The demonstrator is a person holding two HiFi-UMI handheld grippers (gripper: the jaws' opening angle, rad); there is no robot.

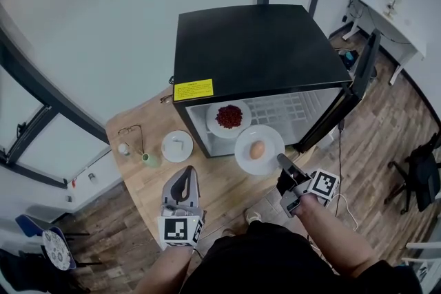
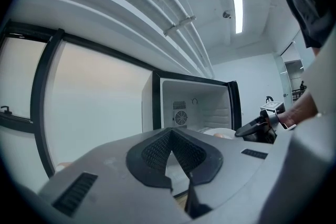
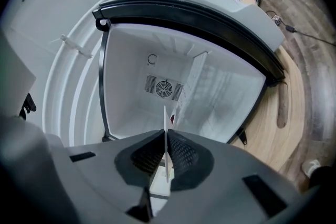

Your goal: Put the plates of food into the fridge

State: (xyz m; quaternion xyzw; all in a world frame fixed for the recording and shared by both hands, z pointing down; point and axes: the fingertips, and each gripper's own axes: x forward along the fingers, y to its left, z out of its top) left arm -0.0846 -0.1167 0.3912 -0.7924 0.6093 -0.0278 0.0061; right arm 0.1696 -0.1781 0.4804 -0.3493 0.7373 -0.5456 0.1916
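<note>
Wooden table (image 1: 148, 182): fridge (image 1: 255, 45) yellow label (image 1: 193, 89) unreadable; right tongs (image 1: 281, 160) grasp egg plate (image 1: 244, 148); left tongs (image 1: 184, 174) clenched, empty.

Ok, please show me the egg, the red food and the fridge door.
egg (image 1: 257, 149), head view, its middle.
red food (image 1: 229, 116), head view, middle of the pile.
fridge door (image 1: 365, 65), head view, its dark edge.
</note>
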